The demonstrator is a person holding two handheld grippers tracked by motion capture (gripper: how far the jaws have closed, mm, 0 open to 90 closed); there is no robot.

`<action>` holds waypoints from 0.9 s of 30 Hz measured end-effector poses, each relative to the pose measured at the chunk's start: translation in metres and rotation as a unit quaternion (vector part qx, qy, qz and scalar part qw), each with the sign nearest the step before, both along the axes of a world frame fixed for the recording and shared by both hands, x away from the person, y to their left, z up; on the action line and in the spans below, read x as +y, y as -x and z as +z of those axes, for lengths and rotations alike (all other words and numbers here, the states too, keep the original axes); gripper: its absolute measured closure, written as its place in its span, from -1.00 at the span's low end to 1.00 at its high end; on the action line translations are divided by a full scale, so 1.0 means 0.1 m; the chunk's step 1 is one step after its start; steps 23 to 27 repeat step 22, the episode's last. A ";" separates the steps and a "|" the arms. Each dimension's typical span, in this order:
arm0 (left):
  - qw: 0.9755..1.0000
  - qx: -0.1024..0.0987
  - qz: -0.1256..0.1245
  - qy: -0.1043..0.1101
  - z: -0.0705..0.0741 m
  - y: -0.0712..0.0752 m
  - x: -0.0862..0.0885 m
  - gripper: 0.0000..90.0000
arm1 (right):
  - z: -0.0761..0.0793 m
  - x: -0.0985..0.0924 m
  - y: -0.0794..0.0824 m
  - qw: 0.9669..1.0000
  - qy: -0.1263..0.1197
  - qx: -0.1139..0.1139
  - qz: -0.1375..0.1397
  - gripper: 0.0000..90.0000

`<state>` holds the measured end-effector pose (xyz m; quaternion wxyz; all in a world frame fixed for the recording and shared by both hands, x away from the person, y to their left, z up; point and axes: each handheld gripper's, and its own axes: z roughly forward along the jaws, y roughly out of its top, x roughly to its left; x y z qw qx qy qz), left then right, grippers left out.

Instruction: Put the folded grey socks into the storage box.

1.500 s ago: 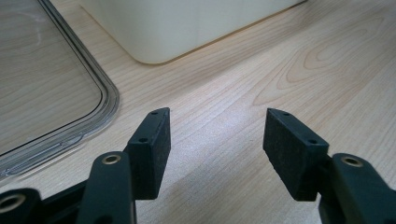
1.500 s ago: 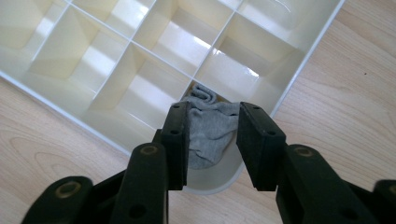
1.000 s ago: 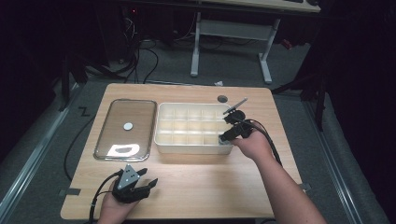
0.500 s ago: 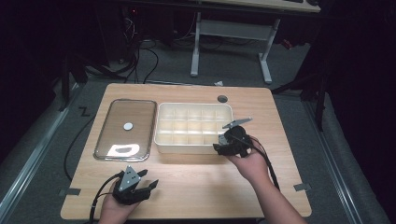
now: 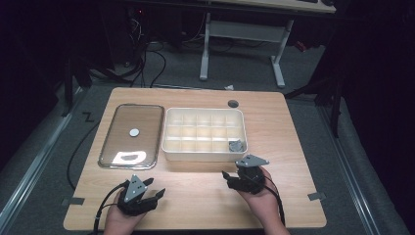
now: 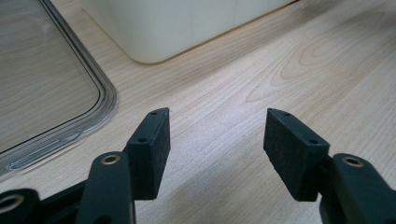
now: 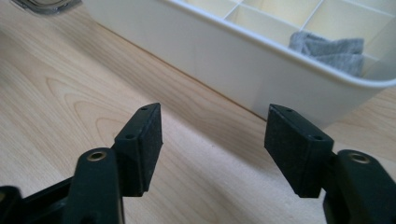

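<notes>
Both hands rest low at the counter's near edge. The right gripper has just been opening, empty, spread before the box, where the grey cloth lies in its near right compartment. The left gripper is spread, empty.

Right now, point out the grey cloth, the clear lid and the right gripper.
grey cloth (image 5: 236, 145), high view, its middle.
clear lid (image 5: 131, 133), high view, its flat centre.
right gripper (image 7: 212, 140), right gripper view, midway between its open fingertips.
</notes>
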<state>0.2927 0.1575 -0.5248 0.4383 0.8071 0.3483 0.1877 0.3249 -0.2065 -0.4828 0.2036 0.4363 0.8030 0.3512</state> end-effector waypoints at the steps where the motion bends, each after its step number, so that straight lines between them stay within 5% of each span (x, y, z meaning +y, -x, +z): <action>1: 1.000 0.000 0.000 0.000 0.00 0.00 0.00 -0.07 | -0.03 0.00 0.01 1.000 0.002 -0.003 0.001 -0.20; 6: 1.000 0.001 -0.004 -0.005 -0.02 0.00 -0.02 -0.07 | -0.18 0.04 0.15 1.000 -0.010 -0.014 -0.011 -0.24; 9: 1.000 0.005 0.000 -0.007 -0.04 -0.01 -0.04 -0.08 | -0.36 0.05 0.43 0.995 -0.067 -0.049 -0.046 -0.16; 10: 1.000 0.003 0.000 -0.007 -0.03 -0.02 -0.04 -0.08 | -0.38 0.06 0.47 0.996 -0.071 -0.038 -0.036 -0.21; 12: 1.000 0.001 0.003 -0.008 -0.03 -0.02 -0.06 -0.08 | -0.38 0.08 0.50 0.998 -0.041 -0.043 -0.011 -0.23; 27: 1.000 0.000 0.004 -0.014 -0.03 0.01 -0.08 -0.08 | -0.36 -0.07 0.44 0.997 -0.051 -0.050 -0.020 -0.24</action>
